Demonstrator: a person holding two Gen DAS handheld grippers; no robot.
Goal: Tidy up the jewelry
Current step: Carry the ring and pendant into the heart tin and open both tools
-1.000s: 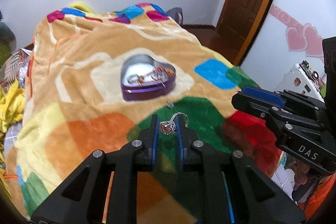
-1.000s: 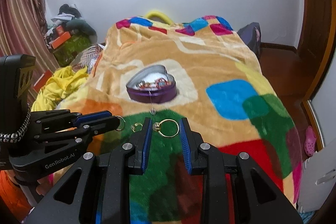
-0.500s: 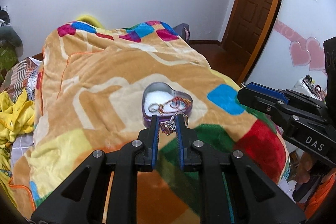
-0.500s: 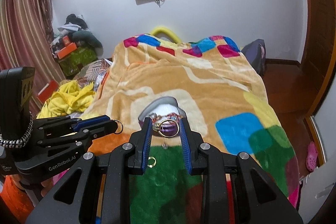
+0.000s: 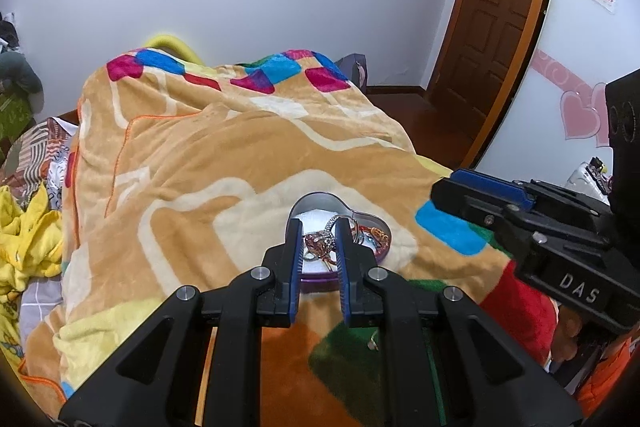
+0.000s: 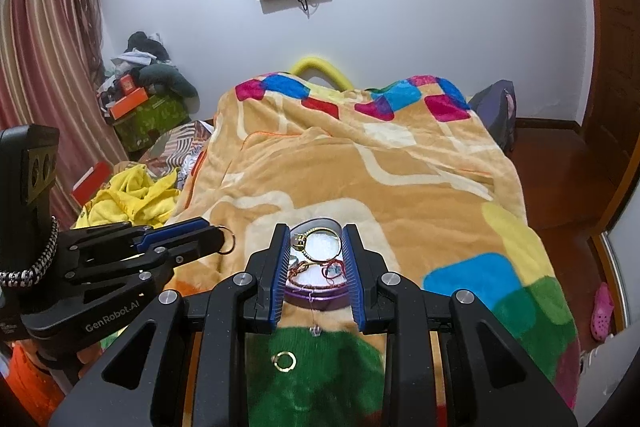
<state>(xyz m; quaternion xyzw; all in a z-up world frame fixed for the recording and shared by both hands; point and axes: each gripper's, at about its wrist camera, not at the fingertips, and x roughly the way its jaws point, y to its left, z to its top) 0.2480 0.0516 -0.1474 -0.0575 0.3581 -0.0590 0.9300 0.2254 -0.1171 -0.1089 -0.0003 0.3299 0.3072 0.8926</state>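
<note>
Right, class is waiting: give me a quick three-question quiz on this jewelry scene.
1. True or false: the heart-shaped tin already holds jewelry.
2. What does the right claw grip? A) a gold ring B) a watch C) nothing
3. What lies loose on the green patch of the blanket?

Key:
1. True
2. A, the large gold ring, held over the tin
3. A small gold ring

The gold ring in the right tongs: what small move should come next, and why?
Probably lower it a little and open the right tongs. They hold the gold ring in front of the heart-shaped tin, so it seems above it and should drop in beside the bracelets.
</note>
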